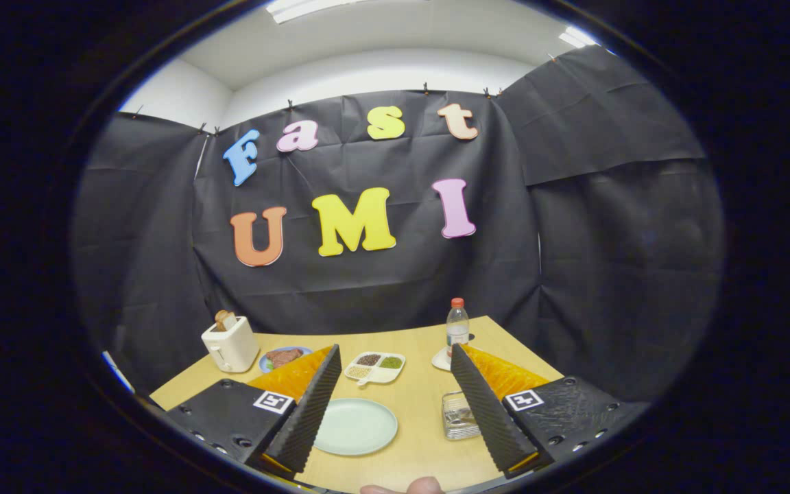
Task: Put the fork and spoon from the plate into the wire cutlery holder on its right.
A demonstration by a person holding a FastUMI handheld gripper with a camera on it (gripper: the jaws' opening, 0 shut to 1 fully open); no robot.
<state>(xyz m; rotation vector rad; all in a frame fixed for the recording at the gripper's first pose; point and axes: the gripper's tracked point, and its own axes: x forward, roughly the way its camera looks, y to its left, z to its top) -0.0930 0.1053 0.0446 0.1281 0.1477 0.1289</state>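
Note:
A pale green plate (355,425) lies on the wooden table between my fingers, close to the left one, and its face looks bare. To its right a small wire cutlery holder (459,416) stands against the inner side of the right finger, partly hidden by it. Something metallic glints inside it, too small to tell as fork or spoon. My gripper (395,353) hovers above the table, open wide, with nothing between its fingers.
Beyond the fingers sit a white toaster (230,343) with toast, a blue plate of meat (285,357), a white divided dish of grains (374,367), a water bottle (457,324) and a white saucer (441,360). A person's fingertip (412,487) shows nearest me.

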